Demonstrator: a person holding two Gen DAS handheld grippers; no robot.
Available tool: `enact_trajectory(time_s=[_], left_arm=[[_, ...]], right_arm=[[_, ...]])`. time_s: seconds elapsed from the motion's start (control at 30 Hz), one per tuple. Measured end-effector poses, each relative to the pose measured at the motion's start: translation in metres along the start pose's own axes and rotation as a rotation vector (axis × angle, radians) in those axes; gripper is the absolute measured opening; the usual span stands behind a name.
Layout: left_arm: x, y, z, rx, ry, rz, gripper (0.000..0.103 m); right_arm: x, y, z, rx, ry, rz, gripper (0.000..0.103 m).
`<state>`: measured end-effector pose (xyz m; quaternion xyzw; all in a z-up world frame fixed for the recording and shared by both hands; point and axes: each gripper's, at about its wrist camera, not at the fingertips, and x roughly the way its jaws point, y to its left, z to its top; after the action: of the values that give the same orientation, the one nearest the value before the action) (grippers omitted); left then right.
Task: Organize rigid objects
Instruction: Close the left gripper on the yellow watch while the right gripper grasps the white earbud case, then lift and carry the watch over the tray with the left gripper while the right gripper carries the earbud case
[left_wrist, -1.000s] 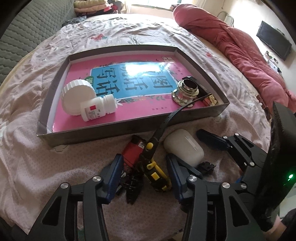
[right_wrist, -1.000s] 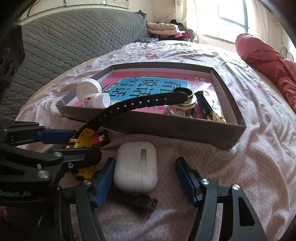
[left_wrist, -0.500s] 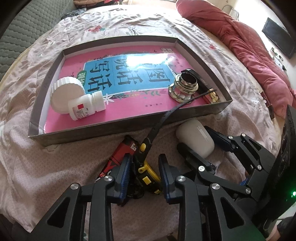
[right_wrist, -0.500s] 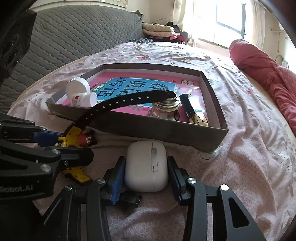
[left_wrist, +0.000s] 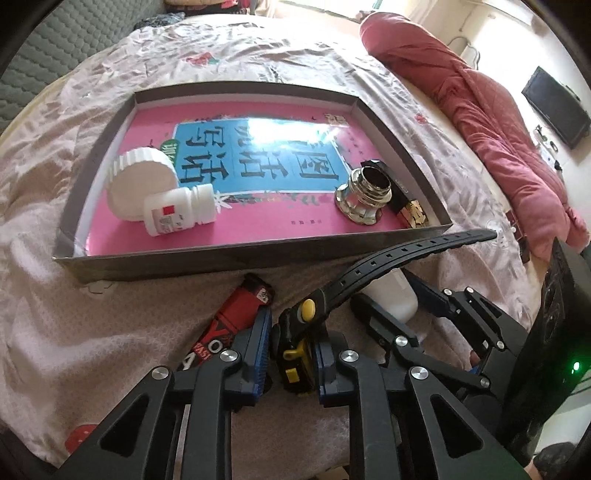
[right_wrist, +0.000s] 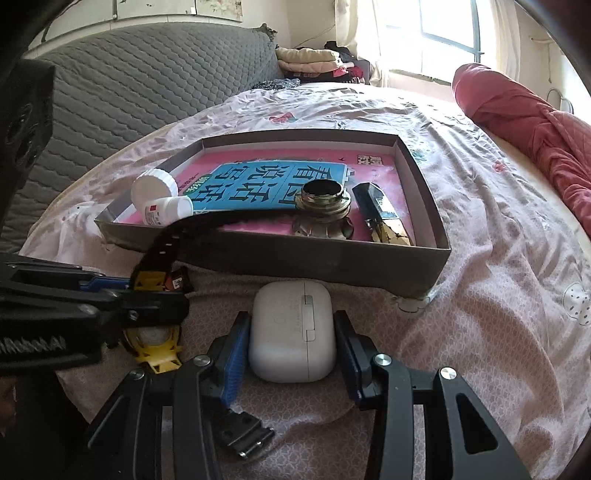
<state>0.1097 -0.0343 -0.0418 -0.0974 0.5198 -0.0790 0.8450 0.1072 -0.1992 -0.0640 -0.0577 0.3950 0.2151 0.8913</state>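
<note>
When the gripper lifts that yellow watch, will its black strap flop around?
Probably only a little. The strap arches out over the box rim unsupported, so it looks springy rubber. The watch looks chunky and may twist in the left gripper.

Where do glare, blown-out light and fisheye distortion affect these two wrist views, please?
Left wrist view: a white glare patch washes out the top of the blue title panel on the pink book in the grey tray; the tray's straight walls bow outward. Right wrist view: the window is blown out to white and the corners go dark; the white earbud case stays sharp.
</note>
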Motion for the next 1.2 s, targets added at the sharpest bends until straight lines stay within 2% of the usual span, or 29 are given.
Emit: enact_trajectory(time_s=[0.33, 0.8, 1.2], left_arm=[[-0.013, 0.009, -0.003, -0.022, -0.049, -0.035, 0.019], [-0.036, 0.015, 0.000, -0.049, -0.129, -0.045, 0.019], [-0.048, 0.025, 0.003, -0.078, -0.157, -0.037, 0.019]], right_arm=[[-0.009, -0.010, 0.001, 0.047, -0.032, 0.011, 0.044], [-0.028, -0.010, 0.005, 0.057, -0.118, 0.051, 0.044], [-0.037, -0.017, 0.009, 0.087, -0.169, 0.068, 0.044]])
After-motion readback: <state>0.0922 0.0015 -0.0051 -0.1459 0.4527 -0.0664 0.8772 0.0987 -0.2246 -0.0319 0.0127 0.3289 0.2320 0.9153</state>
